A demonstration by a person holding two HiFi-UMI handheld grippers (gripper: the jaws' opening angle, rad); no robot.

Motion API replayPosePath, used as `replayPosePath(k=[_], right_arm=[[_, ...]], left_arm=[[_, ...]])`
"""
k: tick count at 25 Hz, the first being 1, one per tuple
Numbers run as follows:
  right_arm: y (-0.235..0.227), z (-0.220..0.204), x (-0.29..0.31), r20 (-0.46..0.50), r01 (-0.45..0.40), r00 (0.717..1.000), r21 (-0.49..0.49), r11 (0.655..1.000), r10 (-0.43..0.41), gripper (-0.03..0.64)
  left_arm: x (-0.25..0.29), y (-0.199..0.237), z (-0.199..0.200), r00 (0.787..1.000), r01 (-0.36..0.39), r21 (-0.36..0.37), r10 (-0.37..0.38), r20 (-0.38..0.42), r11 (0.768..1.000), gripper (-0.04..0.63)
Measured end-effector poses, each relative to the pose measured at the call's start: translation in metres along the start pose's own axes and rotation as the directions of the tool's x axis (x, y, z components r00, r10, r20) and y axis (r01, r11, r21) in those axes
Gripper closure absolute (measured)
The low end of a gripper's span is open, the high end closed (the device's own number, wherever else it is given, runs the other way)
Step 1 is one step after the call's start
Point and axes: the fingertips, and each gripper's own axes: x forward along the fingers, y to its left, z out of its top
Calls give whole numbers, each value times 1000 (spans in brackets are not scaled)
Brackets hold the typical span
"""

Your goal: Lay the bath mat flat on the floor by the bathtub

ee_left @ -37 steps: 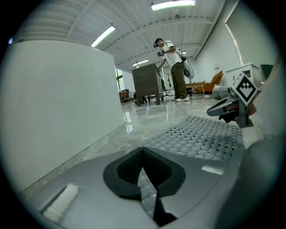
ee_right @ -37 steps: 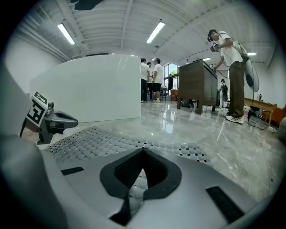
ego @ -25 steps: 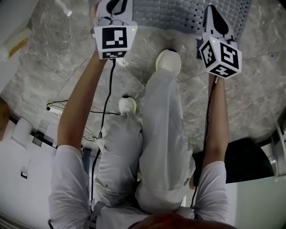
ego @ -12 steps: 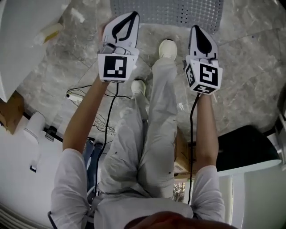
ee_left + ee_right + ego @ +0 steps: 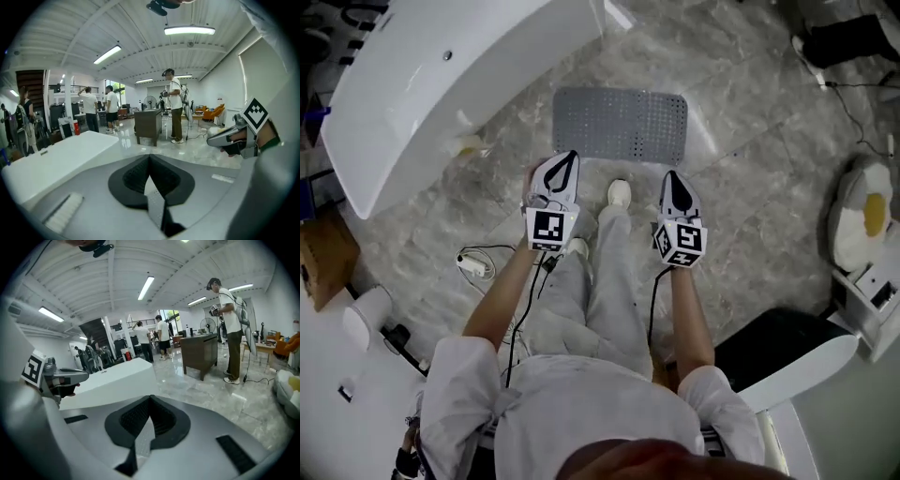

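Note:
In the head view the grey perforated bath mat (image 5: 621, 125) lies flat on the marble floor next to the white bathtub (image 5: 441, 84). Both grippers hang high above the floor, well clear of the mat. My left gripper (image 5: 569, 154) is shut with nothing in it, and so is my right gripper (image 5: 672, 175). The left gripper view shows closed jaws (image 5: 150, 157) pointing across the room, with the bathtub (image 5: 61, 154) to the left and the right gripper (image 5: 234, 137) at the right. The right gripper view shows its closed jaws (image 5: 151, 398) and the bathtub (image 5: 117, 376).
A white adapter with a cable (image 5: 472, 264) lies on the floor at the left. A cardboard box (image 5: 323, 258) stands far left. A black-and-white unit (image 5: 787, 347) sits lower right, a fried-egg cushion (image 5: 862, 211) at right. People (image 5: 174, 105) and a dark cabinet (image 5: 149, 123) stand beyond.
Both grippers have risen far from the floor as the person straightened up. The mat, earlier cut off at the top edge, now shows whole and lies far below them.

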Motion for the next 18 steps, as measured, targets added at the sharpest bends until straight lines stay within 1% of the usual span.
replayPosePath(k=[2, 7, 10, 12, 14, 18], right_arm=[[9, 55, -17, 46, -20, 999, -24, 1000, 21, 615], [37, 167, -76, 130, -53, 990, -58, 997, 60, 614], [52, 228, -102, 205, -66, 975, -103, 992, 86, 615], [66, 261, -115, 253, -71, 962, -138, 988, 105, 615], [82, 287, -128, 296, -71, 947, -174, 982, 121, 615], [116, 327, -151, 376, -70, 912, -249, 966, 163, 615]], left_arm=[[-11, 6, 47, 1000, -6, 7, 6, 28, 1000, 595], [-66, -2, 150, 995, -2, -73, 9, 103, 997, 595], [-93, -7, 206, 986, -8, -88, 22, 164, 996, 595], [-111, -7, 238, 978, -15, -73, 30, 206, 997, 595], [-128, -4, 261, 971, -21, -55, 33, 238, 998, 595], [-152, 15, 295, 949, -39, -85, 63, 308, 996, 595]])
